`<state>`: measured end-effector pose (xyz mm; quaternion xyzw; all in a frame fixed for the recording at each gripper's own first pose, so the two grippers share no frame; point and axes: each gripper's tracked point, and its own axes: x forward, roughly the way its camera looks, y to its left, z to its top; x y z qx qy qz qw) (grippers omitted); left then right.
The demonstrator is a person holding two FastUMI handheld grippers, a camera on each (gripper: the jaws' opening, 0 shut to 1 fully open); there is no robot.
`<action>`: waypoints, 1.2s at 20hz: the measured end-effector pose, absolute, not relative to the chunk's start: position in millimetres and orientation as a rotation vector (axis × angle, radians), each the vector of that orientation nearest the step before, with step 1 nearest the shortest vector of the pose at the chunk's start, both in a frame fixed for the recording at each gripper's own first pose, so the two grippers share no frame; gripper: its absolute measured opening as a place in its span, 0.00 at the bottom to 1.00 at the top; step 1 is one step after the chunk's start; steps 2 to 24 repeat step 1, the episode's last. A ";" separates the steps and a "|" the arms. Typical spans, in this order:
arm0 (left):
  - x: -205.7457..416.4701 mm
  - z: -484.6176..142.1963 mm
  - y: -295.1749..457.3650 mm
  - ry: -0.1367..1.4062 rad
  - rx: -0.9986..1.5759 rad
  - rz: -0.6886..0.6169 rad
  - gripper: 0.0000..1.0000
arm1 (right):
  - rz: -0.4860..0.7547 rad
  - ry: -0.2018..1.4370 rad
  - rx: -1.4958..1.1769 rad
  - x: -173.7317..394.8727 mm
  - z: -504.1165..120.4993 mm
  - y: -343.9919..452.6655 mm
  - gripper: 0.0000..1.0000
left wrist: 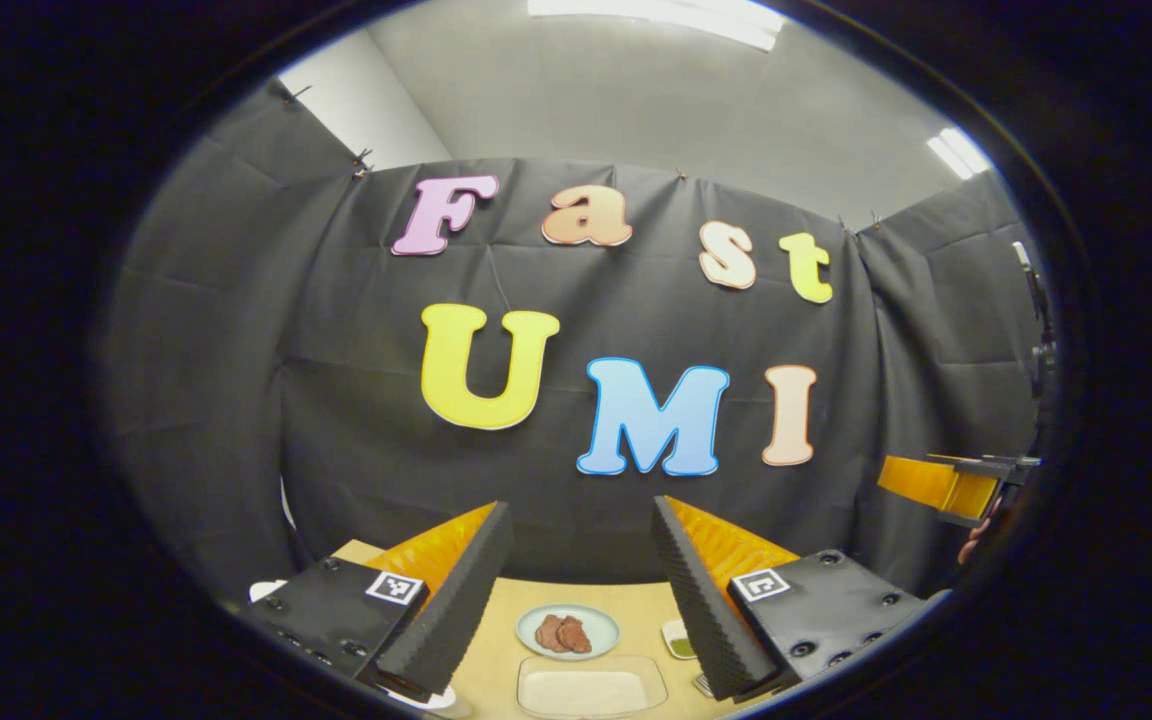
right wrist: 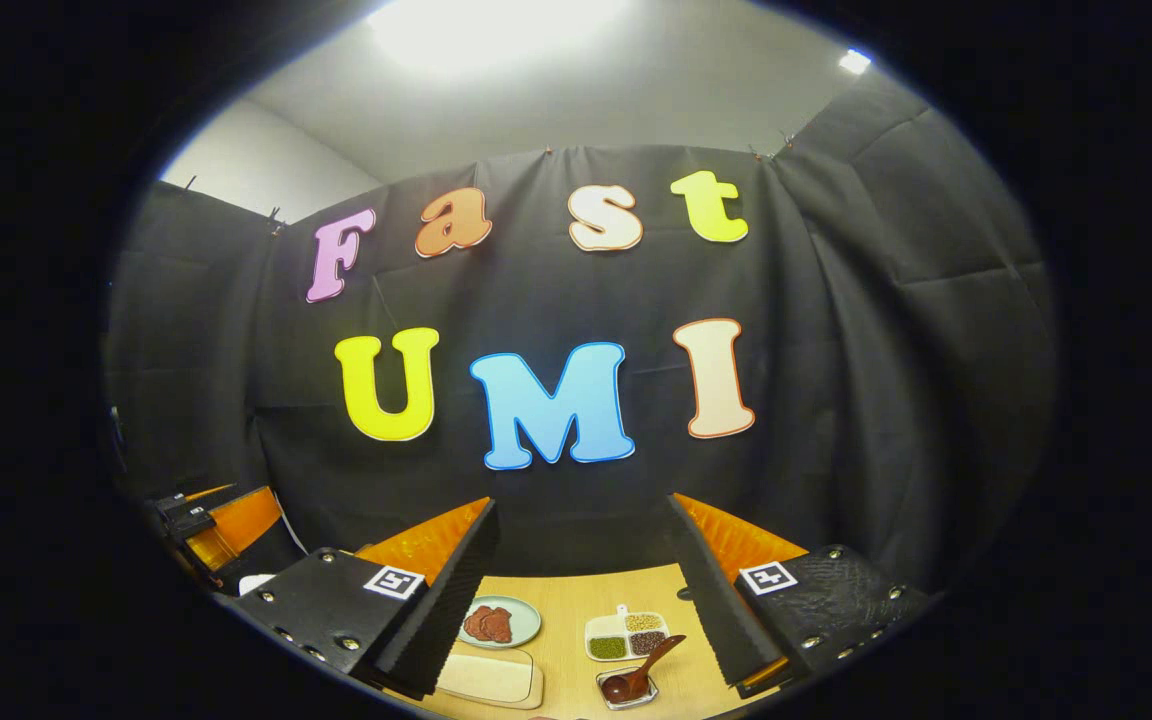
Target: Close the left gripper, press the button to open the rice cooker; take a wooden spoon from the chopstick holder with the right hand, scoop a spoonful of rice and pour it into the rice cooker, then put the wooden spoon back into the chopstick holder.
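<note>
A light wooden table (left wrist: 506, 610) stands in front of the black cloth wall, under a grey ceiling with bright lamps (left wrist: 666, 15).

In the left gripper view, the left gripper (left wrist: 581, 590) is held above the table with its jaws apart and nothing between them. Between its fingers lie a round plate with brown meat (left wrist: 567, 631) and, nearer, a clear tray with white rice (left wrist: 591, 688). The right gripper (left wrist: 946, 485) shows at the far right edge.

In the right gripper view, the right gripper's jaws are also apart and empty. Below are the meat plate, the rice tray, a divided dish of grains (right wrist: 626, 634) and a brown spoon (right wrist: 639, 676) resting in a small dish.
</note>
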<state>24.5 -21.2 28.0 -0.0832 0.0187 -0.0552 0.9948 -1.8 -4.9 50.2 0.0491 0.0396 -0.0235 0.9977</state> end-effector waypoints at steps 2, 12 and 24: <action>24.7 29.3 -17.7 0.032 -0.164 -0.111 0.96 | -0.047 0.078 0.096 -1.5 50.4 -2.8 0.96; 24.7 29.3 -17.7 0.032 -0.164 -0.111 0.96 | -0.047 0.078 0.096 -1.5 50.4 -2.8 0.96; 24.7 29.3 -17.7 0.032 -0.164 -0.111 0.96 | -0.047 0.078 0.096 -1.5 50.4 -2.8 0.96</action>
